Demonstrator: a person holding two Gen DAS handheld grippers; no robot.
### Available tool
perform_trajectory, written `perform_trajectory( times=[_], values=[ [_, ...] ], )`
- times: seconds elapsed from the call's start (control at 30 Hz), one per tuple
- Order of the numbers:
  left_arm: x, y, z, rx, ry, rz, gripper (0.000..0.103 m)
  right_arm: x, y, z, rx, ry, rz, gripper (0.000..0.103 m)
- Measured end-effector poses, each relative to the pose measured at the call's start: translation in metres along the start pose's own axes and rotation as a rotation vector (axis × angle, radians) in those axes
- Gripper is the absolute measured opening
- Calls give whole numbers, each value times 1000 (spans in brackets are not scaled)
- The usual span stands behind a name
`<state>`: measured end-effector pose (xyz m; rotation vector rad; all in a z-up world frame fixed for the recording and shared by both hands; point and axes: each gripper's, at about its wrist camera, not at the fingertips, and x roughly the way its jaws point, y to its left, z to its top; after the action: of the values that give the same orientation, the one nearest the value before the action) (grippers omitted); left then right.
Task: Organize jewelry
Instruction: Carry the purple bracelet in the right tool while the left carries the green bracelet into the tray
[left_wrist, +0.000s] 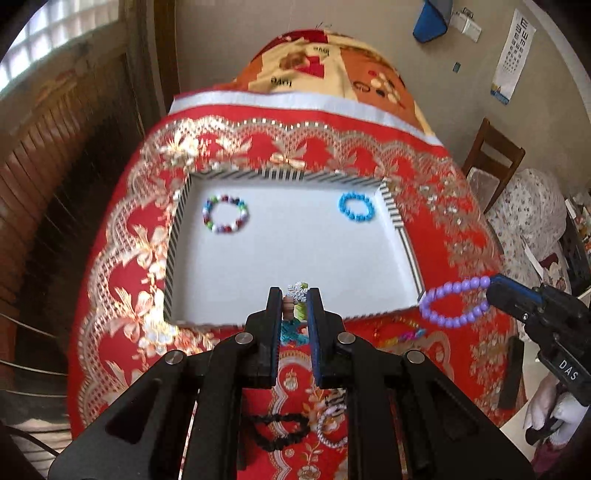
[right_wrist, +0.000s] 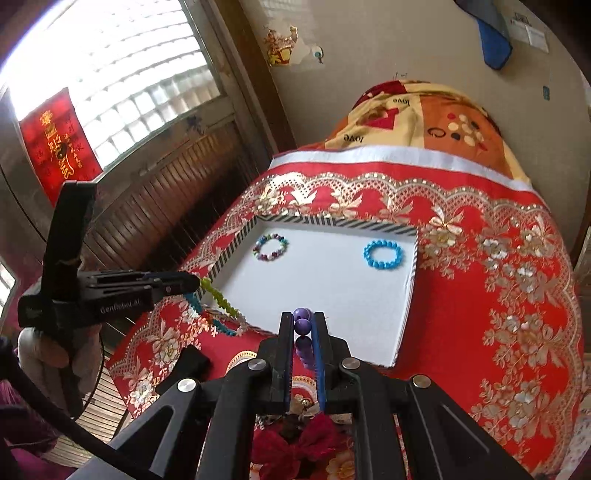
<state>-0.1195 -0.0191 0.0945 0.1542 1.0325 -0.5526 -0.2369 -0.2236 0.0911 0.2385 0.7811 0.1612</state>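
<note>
A white tray (left_wrist: 288, 266) with a striped rim sits on the red tablecloth. In it lie a multicoloured bead bracelet (left_wrist: 225, 213) at the back left and a blue bead bracelet (left_wrist: 356, 206) at the back right. My left gripper (left_wrist: 294, 301) is shut on a green and teal bead necklace with a snowflake charm (left_wrist: 297, 291), held over the tray's near edge; the necklace dangles in the right wrist view (right_wrist: 221, 299). My right gripper (right_wrist: 303, 325) is shut on a purple bead bracelet (left_wrist: 454, 302), held above the tray's near right corner.
On the cloth near me lie a black scrunchie (left_wrist: 277, 430), a rhinestone ring-shaped piece (left_wrist: 328, 424), a colourful bracelet (left_wrist: 400, 336) and a red bow (right_wrist: 299, 443). A blanket-covered mound (left_wrist: 332, 66) stands behind the table. A wooden chair (left_wrist: 493, 162) is at the right.
</note>
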Motion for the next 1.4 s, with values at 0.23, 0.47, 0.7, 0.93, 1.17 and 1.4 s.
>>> perform_trajectory(
  times=[0.23, 0.47, 0.7, 0.93, 1.17, 1.4],
  values=[
    [-2, -2, 13, 10, -27, 20, 12, -5, -3, 10, -8, -12, -9, 9],
    [6, 4, 18, 6, -20, 43, 12, 3, -6, 16, -8, -3, -14, 9],
    [17, 14, 22, -8, -13, 73, 12, 18, -8, 21, -6, 18, -18, 9],
    [32, 27, 27, -30, 7, 91, 12, 35, -11, 27, 1, 38, -18, 9],
    [49, 37, 32, -42, 37, 106, 12, 58, -18, 30, 11, 73, -18, 9],
    [65, 43, 37, -50, 60, 120, 12, 80, -26, 32, 30, 104, -16, 9]
  ],
)
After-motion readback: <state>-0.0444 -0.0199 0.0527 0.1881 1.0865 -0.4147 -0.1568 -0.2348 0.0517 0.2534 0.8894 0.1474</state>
